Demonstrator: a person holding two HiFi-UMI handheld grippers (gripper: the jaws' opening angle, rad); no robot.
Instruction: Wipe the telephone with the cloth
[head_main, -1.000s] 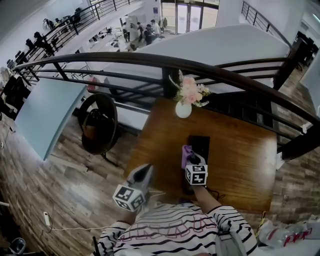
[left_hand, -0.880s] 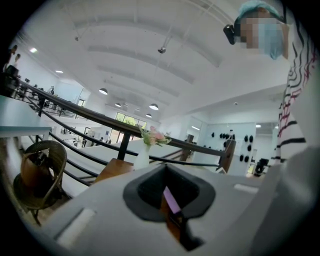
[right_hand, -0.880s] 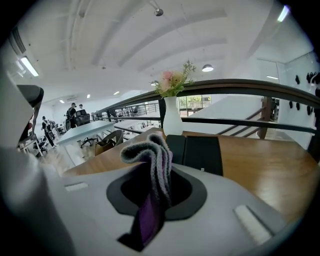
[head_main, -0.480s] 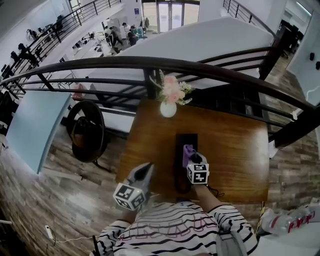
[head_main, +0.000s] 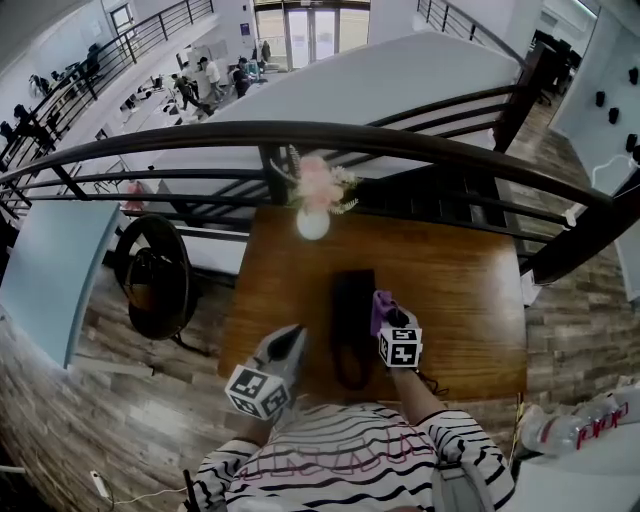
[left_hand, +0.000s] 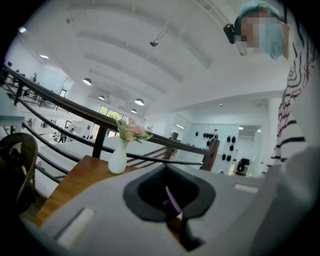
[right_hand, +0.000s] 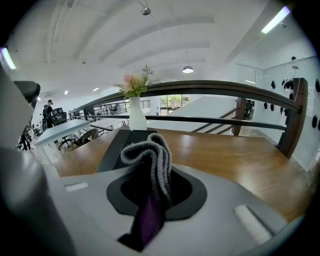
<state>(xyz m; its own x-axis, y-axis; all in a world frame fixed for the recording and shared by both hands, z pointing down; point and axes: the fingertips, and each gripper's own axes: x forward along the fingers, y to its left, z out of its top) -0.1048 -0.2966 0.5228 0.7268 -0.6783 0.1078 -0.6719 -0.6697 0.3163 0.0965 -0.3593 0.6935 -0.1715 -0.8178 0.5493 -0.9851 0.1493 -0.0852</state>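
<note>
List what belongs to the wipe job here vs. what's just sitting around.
Job:
- telephone
- cloth
- right gripper, shut on the cloth

Lying about:
- vase of flowers
- chair
- left gripper, shut, holding nothing

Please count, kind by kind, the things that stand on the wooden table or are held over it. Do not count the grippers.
Telephone: 1
Vase with flowers: 1
Cloth, held in the right gripper: 1
Total: 3
</note>
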